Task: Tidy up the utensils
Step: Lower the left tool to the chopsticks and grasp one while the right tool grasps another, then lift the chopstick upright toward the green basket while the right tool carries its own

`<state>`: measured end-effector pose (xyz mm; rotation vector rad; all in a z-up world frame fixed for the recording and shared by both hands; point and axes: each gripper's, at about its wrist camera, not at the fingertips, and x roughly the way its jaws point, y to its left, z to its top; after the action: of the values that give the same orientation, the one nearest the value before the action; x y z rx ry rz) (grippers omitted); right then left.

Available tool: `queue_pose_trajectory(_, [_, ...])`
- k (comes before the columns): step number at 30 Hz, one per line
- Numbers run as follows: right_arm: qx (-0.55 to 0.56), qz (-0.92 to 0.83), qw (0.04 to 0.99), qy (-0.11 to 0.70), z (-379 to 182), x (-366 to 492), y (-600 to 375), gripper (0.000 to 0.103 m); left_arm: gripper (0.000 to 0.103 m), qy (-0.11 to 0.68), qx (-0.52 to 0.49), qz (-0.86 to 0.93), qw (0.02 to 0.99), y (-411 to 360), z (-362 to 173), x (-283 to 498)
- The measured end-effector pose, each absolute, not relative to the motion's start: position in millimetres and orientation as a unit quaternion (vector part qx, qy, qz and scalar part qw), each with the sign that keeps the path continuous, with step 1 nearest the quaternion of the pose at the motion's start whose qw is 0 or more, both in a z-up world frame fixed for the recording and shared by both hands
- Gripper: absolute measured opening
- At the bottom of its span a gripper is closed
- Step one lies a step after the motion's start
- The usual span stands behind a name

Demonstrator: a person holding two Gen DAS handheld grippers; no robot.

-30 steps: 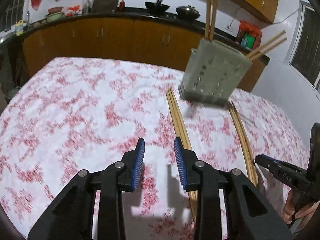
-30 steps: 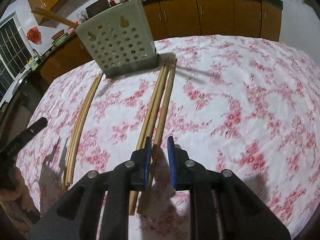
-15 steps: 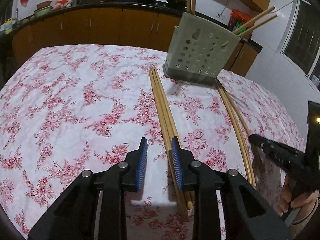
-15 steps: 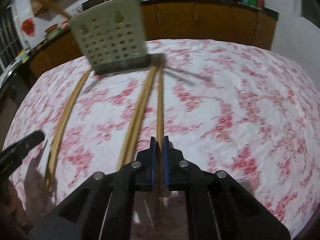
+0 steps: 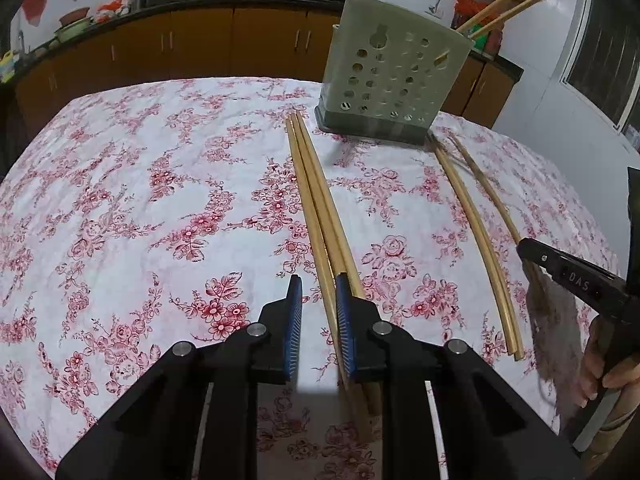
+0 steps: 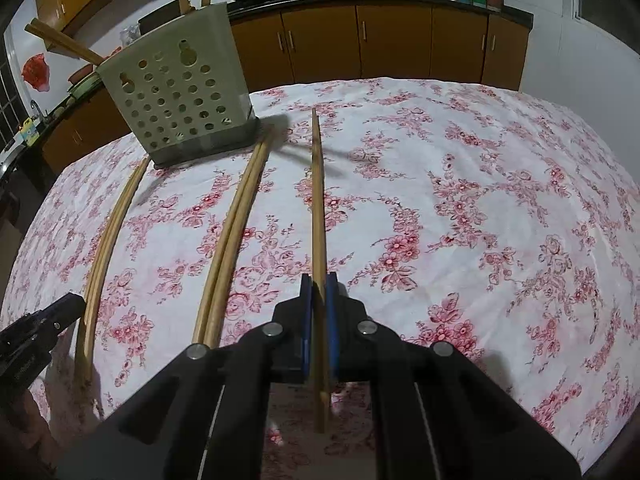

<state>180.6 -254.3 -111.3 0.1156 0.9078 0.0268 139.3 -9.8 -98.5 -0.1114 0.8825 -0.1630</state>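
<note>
A grey-green perforated utensil holder stands on the floral tablecloth with chopsticks sticking out of it; it also shows in the right wrist view. My right gripper is shut on one wooden chopstick, which points away over the cloth. Two chopsticks lie left of it and another pair farther left. My left gripper is open just above a bundle of three chopsticks, with one stick between the fingers. A further pair lies to the right.
The table has a white cloth with red flowers. Brown kitchen cabinets and a counter with pans run behind it. The other gripper's black finger shows at the right edge of the left wrist view.
My right gripper has closed on one chopstick and drawn it to the right, away from the other two. My left gripper has come lower and nearer over its bundle, fingers narrowed.
</note>
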Motion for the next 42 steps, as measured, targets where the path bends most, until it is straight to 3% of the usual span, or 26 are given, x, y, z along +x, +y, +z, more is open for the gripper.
queue_pose_trajectory(5, [0.050, 0.018, 0.897, 0.438, -111.2, 178.4, -252.1, 0.010, 0.017, 0.428, -0.041, -0.070, 0.900, -13.6, -100.0, 143.5])
queue_pose_trajectory(8, [0.040, 0.024, 0.899, 0.436, -111.3, 177.7, -245.8, 0.012, 0.009, 0.429, -0.039, -0.063, 0.900, -12.1, -100.7, 147.6])
queue_pose_trajectory(11, [0.027, 0.029, 0.899, 0.435, -111.6, 179.0, -238.9, 0.011, 0.008, 0.429, -0.043, -0.051, 0.901, -2.6, -100.4, 153.9])
queue_pose_trajectory(21, [0.028, 0.000, 0.905, 0.423, -112.7, 189.4, -249.8, 0.009, 0.008, 0.427, -0.051, -0.016, 0.903, 37.6, -100.1, 171.7])
queue_pose_trajectory(42, [0.039, -0.001, 0.906, 0.421, -114.0, 188.9, -255.8, 0.009, 0.008, 0.424, -0.069, -0.024, 0.903, 41.6, -101.4, 171.7])
